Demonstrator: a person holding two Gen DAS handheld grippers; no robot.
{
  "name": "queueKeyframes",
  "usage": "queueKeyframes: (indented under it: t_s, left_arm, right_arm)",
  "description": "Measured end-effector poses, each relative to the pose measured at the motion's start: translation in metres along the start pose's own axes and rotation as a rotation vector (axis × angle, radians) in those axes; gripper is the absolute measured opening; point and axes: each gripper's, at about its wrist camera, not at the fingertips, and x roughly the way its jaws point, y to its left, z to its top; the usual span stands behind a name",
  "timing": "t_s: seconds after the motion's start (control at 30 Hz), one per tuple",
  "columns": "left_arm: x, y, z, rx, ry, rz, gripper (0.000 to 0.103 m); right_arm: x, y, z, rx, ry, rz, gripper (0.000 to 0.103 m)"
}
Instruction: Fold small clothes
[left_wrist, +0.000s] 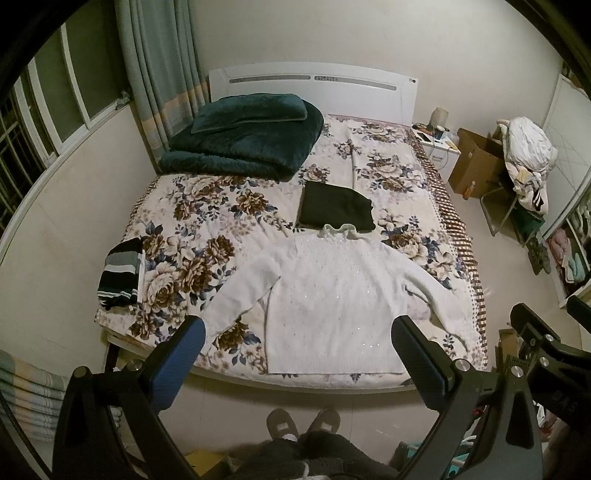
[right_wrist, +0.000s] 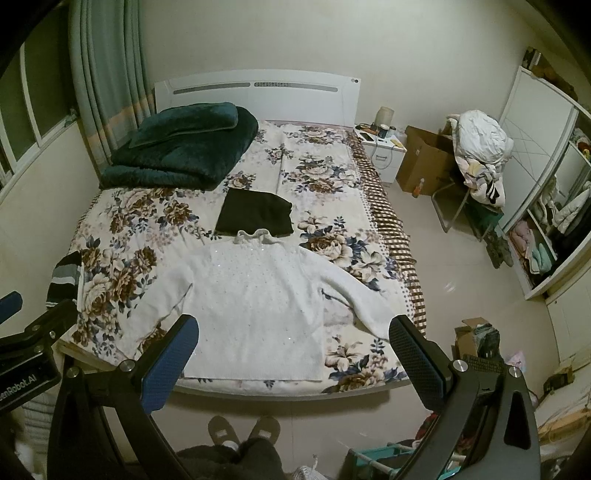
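A white knit sweater (left_wrist: 332, 295) lies spread flat on the floral bedspread (left_wrist: 229, 206), hem toward me, both sleeves angled outward; it also shows in the right wrist view (right_wrist: 255, 306). A folded black garment (left_wrist: 334, 210) lies just beyond its collar, also seen in the right wrist view (right_wrist: 255, 216). A folded striped garment (left_wrist: 120, 275) sits at the bed's left edge. My left gripper (left_wrist: 299, 332) is open and empty, held above the bed's near edge. My right gripper (right_wrist: 293, 330) is open and empty too, at about the same height.
A folded dark teal blanket (left_wrist: 243, 142) lies by the white headboard. A nightstand (right_wrist: 384, 147), cardboard box (right_wrist: 424, 162) and a chair piled with clothes (right_wrist: 480, 155) stand right of the bed. A wardrobe (right_wrist: 546, 206) is at far right. My slippered feet (left_wrist: 303, 424) are at the bed's foot.
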Motion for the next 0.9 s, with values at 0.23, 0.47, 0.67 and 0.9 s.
queueKeyframes:
  t_s: [0.23,0.47,0.67,0.9]
  left_arm:
    - [-0.0007,-0.0011,0.0008,-0.001,-0.004,0.0,0.103]
    - [-0.0018,-0.0008,0.0037,-0.005,-0.002,-0.002,0.103]
    - [-0.0017,-0.0012,0.0037,-0.003,-0.005,-0.002,0.103]
    - [-0.0016,-0.0008,0.0021,-0.005,-0.007,-0.002,0.103]
  right_arm:
    - [0.0012,-0.0005,-0.0004,0.0,0.001,0.001,0.103]
    - [0.0022,-0.0006,-0.0015,-0.001,-0.001,0.0,0.103]
    - [0.0026,-0.0034,-0.0051,0.0,-0.004,0.0,0.103]
    - [0.0031,-0.0055,-0.0082,0.001,-0.006,0.003,0.103]
